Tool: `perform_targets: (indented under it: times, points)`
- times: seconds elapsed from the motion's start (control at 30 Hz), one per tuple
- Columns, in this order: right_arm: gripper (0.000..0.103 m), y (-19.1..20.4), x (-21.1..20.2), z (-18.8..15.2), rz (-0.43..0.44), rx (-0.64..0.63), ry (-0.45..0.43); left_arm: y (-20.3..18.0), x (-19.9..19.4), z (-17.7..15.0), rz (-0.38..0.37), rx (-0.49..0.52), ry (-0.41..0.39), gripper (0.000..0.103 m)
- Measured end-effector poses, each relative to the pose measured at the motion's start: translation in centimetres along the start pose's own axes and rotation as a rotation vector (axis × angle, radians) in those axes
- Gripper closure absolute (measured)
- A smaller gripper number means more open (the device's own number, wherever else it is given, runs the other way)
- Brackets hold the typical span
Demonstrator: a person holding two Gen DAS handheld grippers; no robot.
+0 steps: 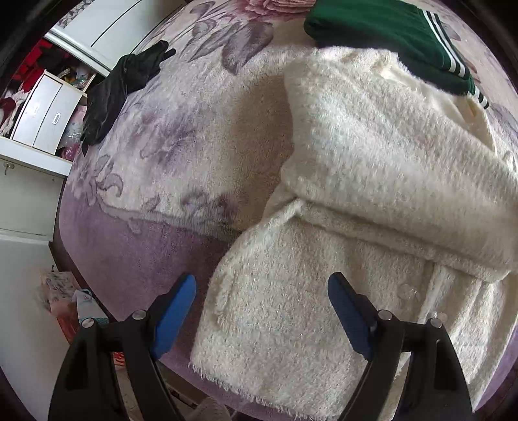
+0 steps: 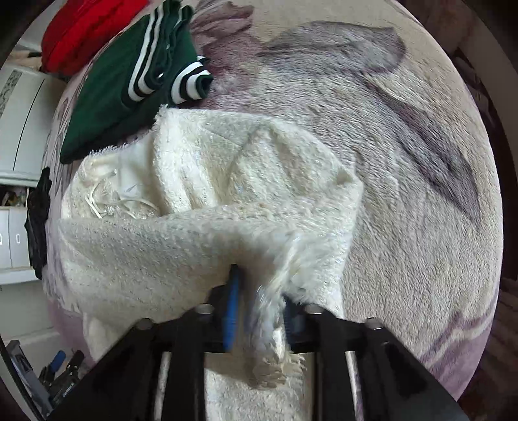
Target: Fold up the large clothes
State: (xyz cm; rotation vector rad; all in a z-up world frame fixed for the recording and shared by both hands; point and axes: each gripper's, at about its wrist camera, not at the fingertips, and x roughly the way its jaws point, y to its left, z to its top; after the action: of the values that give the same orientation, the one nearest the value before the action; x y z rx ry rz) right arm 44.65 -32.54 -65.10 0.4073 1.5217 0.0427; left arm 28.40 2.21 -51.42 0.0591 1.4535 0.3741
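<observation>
A fluffy cream cardigan (image 1: 356,200) lies on a floral blanket (image 1: 181,136), with one part folded across its body. My left gripper (image 1: 262,291) is open and empty, its blue pads just above the cardigan's lower hem corner. In the right wrist view my right gripper (image 2: 259,311) is shut on a fringed edge of the cream cardigan (image 2: 226,200) and holds that edge lifted over the rest of the garment.
A folded green garment with white stripes (image 1: 395,35) lies just beyond the cardigan, also in the right wrist view (image 2: 129,77). A red item (image 2: 87,29) sits behind it. A black garment (image 1: 119,90) lies at the blanket's left edge near white drawers (image 1: 48,113).
</observation>
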Motion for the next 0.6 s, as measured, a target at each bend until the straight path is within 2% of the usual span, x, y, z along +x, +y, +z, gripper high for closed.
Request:
perform_targets:
  times: [0.03, 0.1, 0.17, 0.23, 0.27, 0.3, 0.33, 0.37, 0.43, 0.5, 0.53, 0.6]
  points:
    - [0.059, -0.6, -0.8, -0.3, 0.026, 0.03, -0.021, 0.0, -0.1, 0.5, -0.002, 0.004, -0.007, 0.02]
    - [0.042, -2.1, -2.0, -1.1, 0.077, 0.1, -0.027, -0.3, 0.0, 2.1, 0.005, 0.013, -0.023, 0.02]
    - [0.041, -3.9, -1.4, -1.9, 0.147, 0.192, 0.009, -0.7, 0.4, 4.2, 0.008, 0.028, -0.043, 0.02]
    - [0.041, -4.8, 0.4, -3.4, 0.169, 0.229, 0.071, -1.6, 1.4, 6.7, 0.045, 0.052, -0.061, 0.02]
    - [0.044, -5.1, 1.3, -3.6, 0.184, 0.236, 0.091, -1.9, 1.7, 7.6, 0.05, 0.057, -0.062, 0.02]
    - [0.075, -5.1, 1.9, -3.8, 0.21, 0.234, 0.081, -2.3, 1.9, 8.7, 0.042, 0.06, -0.068, 0.02]
    - [0.094, -4.7, 1.7, -3.8, 0.217, 0.216, 0.07, -2.6, 2.0, 9.8, 0.043, 0.059, -0.076, 0.02]
    - [0.096, -3.9, 1.1, -3.5, 0.192, 0.177, 0.053, -2.8, 1.8, 10.5, 0.04, 0.06, -0.09, 0.02]
    - [0.097, -2.1, -1.0, -3.0, 0.146, 0.092, -0.038, -3.3, 1.4, 11.6, 0.031, 0.068, -0.121, 0.02]
    - [0.097, -0.7, -3.4, -2.3, 0.138, 0.054, -0.127, -3.7, 1.8, 12.3, 0.024, 0.071, -0.119, 0.02]
    - [0.097, -0.4, -3.8, -1.9, 0.126, 0.048, -0.147, -3.9, 2.5, 12.4, 0.025, 0.076, -0.104, 0.02]
    - [0.096, -0.2, -2.5, -0.7, 0.05, 0.027, -0.095, -4.6, 5.1, 12.1, 0.063, 0.11, -0.04, 0.02]
